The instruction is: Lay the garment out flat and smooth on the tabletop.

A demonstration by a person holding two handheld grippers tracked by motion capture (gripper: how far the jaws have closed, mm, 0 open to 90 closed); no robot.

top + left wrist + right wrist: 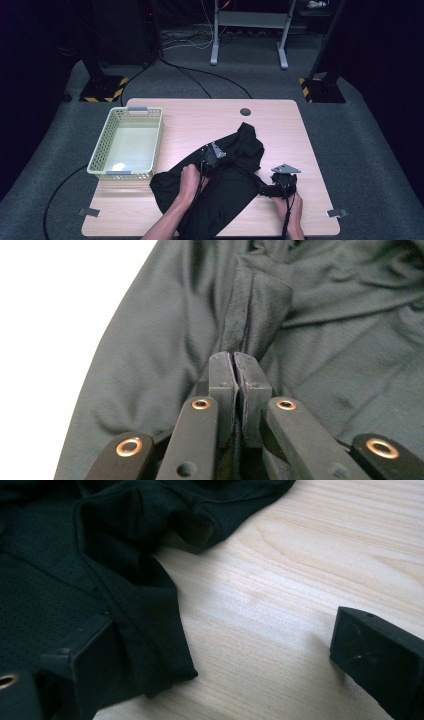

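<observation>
The left tongs (235,357) pinch a fold of the black shirt (225,185) on the surface (200,120). The right tongs (220,655) stand wide at its edge.

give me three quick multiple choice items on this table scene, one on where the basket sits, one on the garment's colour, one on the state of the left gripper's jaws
1. Where is the basket on the table?
A. left side
B. right side
C. on top of the garment

2. What colour is the garment?
A. white
B. red
C. black

3. How do the jaws of the left gripper stand?
A. wide open over bare wood
B. shut on a fold of the garment
C. shut on the basket's rim

Key: 1 A, the high view shows it at the table's left edge; 2 C, the cloth is black in every view; 3 B, the left gripper view shows the pads pressed together with a seam pinched between them.
</observation>
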